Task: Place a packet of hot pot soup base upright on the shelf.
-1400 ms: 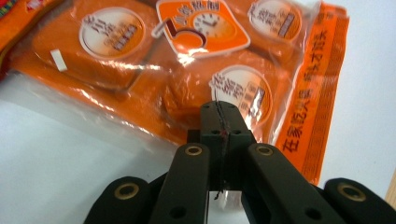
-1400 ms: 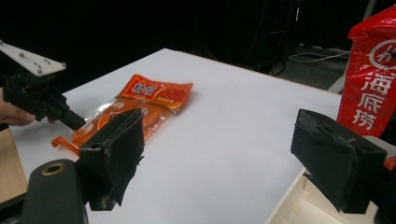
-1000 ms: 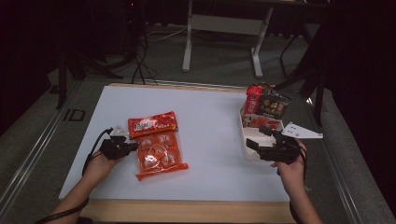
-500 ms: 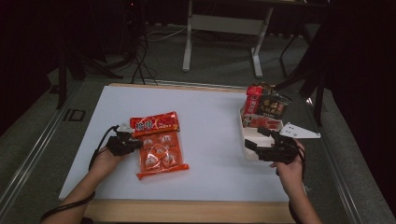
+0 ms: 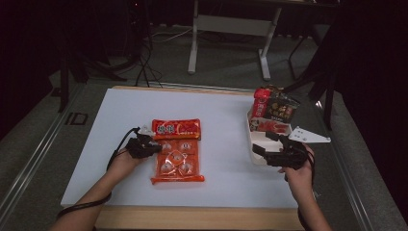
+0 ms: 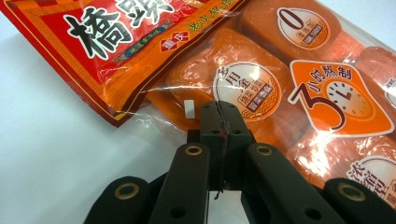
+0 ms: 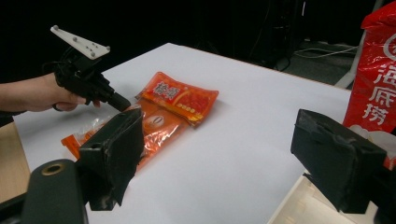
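Observation:
A red snack bag [image 5: 176,129] lies flat mid-table, overlapping the far end of an orange bag of wrapped pieces [image 5: 177,164]. My left gripper [image 5: 155,148] is shut, jaws pressed together, its tips at the orange bag's left edge. In the left gripper view the shut tips [image 6: 219,112] rest over the clear seam of the orange bag [image 6: 299,88], just below the red bag [image 6: 116,42]. My right gripper [image 5: 262,142] stands wide open over the near end of a white tray [image 5: 258,159]. In the right gripper view nothing is between its jaws [image 7: 219,140].
The white tray holds an upright red pack [image 5: 261,103], a dark pack [image 5: 281,109] and a flat red pack [image 5: 269,126]. The tall red pack [image 7: 378,79] stands close on the right. Bare white tabletop [image 5: 226,144] separates the two hands. Table legs and cables lie beyond the far edge.
My left gripper has slid right across the table, jaws still shut, until its tips reached the orange bag's left edge. The right gripper has stayed put.

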{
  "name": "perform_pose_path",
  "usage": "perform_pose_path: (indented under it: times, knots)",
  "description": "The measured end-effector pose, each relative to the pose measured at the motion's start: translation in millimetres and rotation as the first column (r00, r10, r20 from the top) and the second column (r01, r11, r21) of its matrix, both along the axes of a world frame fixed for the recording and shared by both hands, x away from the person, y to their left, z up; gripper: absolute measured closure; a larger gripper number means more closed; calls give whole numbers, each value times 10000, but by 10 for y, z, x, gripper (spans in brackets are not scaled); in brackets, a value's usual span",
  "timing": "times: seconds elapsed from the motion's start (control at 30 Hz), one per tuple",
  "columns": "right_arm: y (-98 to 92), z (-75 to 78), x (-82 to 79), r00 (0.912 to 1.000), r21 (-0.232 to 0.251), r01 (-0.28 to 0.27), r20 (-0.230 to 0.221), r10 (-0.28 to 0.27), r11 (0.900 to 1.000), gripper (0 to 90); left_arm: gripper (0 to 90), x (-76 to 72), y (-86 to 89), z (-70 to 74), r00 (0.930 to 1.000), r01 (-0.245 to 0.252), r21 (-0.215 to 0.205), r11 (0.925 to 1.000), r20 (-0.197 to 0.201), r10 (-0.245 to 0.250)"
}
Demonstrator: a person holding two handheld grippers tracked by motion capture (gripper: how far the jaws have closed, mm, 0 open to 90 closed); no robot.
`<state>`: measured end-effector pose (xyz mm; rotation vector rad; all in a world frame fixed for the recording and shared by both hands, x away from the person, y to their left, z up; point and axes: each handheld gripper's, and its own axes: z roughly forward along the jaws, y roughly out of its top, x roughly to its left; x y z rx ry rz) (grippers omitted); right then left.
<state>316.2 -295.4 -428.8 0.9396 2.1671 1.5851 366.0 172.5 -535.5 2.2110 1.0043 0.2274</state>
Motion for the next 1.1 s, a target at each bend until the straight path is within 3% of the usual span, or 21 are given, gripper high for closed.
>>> perform_pose_path:
  times: [0.27, 0.63, 0.9, 1.1]
  knots:
    - [4, 2, -3, 10000, -24, -10, 3, 10, 10000, 171, 899, 26, -260, 8, 9986, 528, 55, 9986, 58, -528]
    - [-10, 5, -8, 10000, 6, 7, 13, -7, 10000, 171, 899, 20, -589, 25, 9908, 1349, 148, 9908, 36, -1349]
    - [-22, 8, -8, 10000, 60, 24, 9, -24, 10000, 171, 898, -7, -600, 33, 9875, 1578, 103, 9874, 8, -1578]
    - [-25, 13, -17, 10000, 20, 51, 43, -51, 10000, 171, 896, -171, -540, 96, 9823, 1872, -88, 9823, -84, -1873]
